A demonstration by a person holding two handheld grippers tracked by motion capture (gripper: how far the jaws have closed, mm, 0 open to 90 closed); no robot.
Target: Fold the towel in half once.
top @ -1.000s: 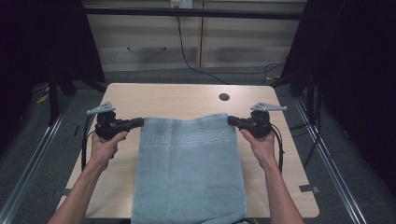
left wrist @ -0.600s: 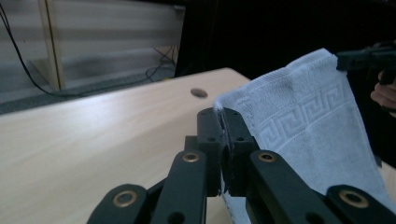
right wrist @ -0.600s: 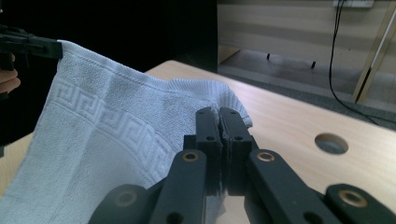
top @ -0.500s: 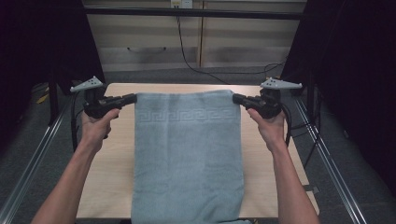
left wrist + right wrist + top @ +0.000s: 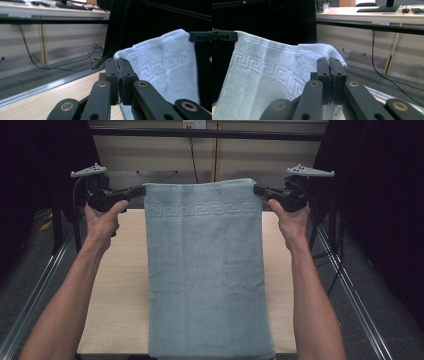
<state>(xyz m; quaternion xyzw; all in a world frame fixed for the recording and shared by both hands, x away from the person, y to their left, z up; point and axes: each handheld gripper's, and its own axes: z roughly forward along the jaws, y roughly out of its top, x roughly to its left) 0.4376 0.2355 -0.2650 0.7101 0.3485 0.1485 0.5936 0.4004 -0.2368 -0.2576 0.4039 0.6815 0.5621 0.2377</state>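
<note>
A pale blue towel point(image 5: 207, 270) with a key-pattern band near its top hangs stretched between my two grippers, above the wooden table point(image 5: 120, 295). My left gripper point(image 5: 141, 191) is shut on the towel's top left corner, my right gripper point(image 5: 257, 189) on its top right corner. In the left gripper view the jaws pinch the towel point(image 5: 165, 65) edge, left gripper point(image 5: 119, 61) closed tight. The right gripper view has the towel point(image 5: 267, 75) spreading leftward from my right gripper point(image 5: 329, 61). The towel's lower end drapes past the table's near edge.
A black crossbar point(image 5: 210, 134) and light wooden panels stand behind the table. Metal rails point(image 5: 350, 295) run along both sides of the table, with dark curtains beyond. Cables point(image 5: 384, 72) lie on the grey floor at the back.
Both hands have risen and moved away from me with the towel's top corners, so the towel has come up off the table and now hangs.
</note>
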